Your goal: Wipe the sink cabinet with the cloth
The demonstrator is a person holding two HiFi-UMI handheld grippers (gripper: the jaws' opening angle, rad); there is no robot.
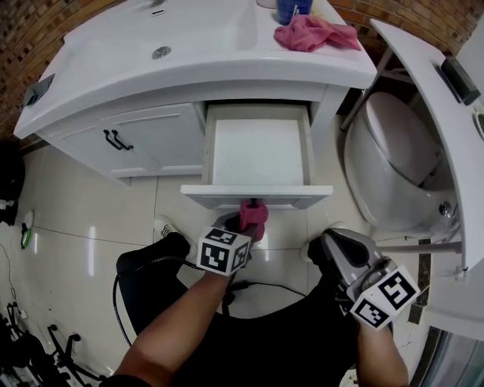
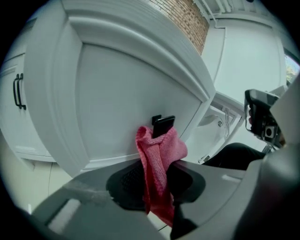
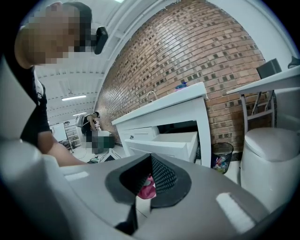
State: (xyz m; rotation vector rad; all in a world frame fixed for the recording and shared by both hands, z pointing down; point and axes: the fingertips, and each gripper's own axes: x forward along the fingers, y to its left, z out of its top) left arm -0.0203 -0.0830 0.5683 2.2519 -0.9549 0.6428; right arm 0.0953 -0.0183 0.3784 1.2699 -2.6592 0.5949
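The left gripper (image 2: 158,154) is clamped on a pink cloth (image 2: 154,176), its jaws closed on the folds. The cloth is pressed against the white front of the open drawer (image 1: 257,195), just ahead of the jaws. The left gripper view alone shows a black handle (image 2: 163,123) poking up behind the top of the cloth. To the right of that gripper and well apart from the drawer, the right gripper (image 3: 150,161) has its jaws together on nothing; a scrap of pink shows through the slit below them. Beyond the left gripper, the head view looks down into the drawer, whose white bottom is bare. The drawer is pulled out of the cabinet (image 1: 151,140) under the sink (image 1: 174,38). Farther still, a second pink cloth (image 1: 314,34) lies bunched on the countertop beside a blue container (image 1: 291,9). Only the right gripper view shows a mesh bin (image 3: 221,157) holding coloured litter, set between the cabinet and a toilet (image 3: 269,159), with a brick wall (image 3: 187,56) behind.
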